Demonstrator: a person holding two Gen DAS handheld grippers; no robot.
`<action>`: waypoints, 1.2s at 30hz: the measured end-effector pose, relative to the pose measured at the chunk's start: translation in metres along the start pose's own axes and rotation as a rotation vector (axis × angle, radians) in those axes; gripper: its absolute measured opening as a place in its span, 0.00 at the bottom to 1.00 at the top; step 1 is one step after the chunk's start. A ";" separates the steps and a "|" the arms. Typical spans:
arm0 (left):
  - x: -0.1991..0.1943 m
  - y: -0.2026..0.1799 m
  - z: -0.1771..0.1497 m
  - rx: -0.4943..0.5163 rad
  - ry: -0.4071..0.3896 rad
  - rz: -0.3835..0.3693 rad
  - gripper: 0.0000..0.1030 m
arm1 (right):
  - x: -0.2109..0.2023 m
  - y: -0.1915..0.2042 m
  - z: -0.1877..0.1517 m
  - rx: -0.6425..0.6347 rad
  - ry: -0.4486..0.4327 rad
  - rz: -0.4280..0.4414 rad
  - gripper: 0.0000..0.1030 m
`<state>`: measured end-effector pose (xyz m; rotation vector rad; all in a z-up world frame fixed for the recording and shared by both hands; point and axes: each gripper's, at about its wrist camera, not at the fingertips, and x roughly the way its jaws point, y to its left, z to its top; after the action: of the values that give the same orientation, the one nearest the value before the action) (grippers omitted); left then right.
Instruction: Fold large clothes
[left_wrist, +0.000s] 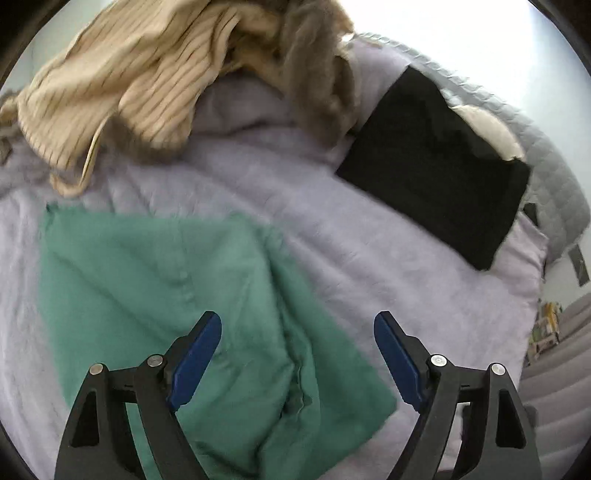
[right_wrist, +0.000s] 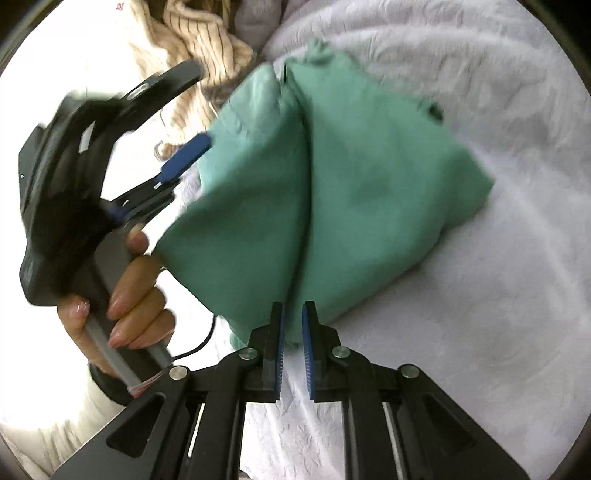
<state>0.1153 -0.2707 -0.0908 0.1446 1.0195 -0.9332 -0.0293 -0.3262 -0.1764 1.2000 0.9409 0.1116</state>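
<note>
A green garment lies partly folded on a pale lilac bed cover. My left gripper is open and empty, hovering above the garment's right part. In the right wrist view my right gripper is shut on a fold at the near edge of the green garment, and lifts it a little. The left gripper's blue finger shows at the garment's left edge, held by a hand.
A pile of beige striped clothes lies at the far side of the bed. A folded black garment lies at the right. A grey quilted edge borders the bed at the far right.
</note>
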 end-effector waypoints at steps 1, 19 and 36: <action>-0.006 -0.002 0.000 0.004 -0.007 0.001 0.82 | -0.004 -0.002 0.004 0.015 -0.014 0.010 0.35; -0.049 0.197 -0.071 -0.469 -0.036 0.373 0.83 | 0.066 0.024 0.124 -0.036 0.092 0.104 0.60; -0.023 0.218 -0.065 -0.478 -0.032 0.434 0.82 | 0.072 0.084 0.198 -0.274 0.016 0.055 0.07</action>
<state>0.2260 -0.0882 -0.1741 -0.0510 1.0984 -0.2844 0.1818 -0.4008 -0.1374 0.9719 0.8756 0.2857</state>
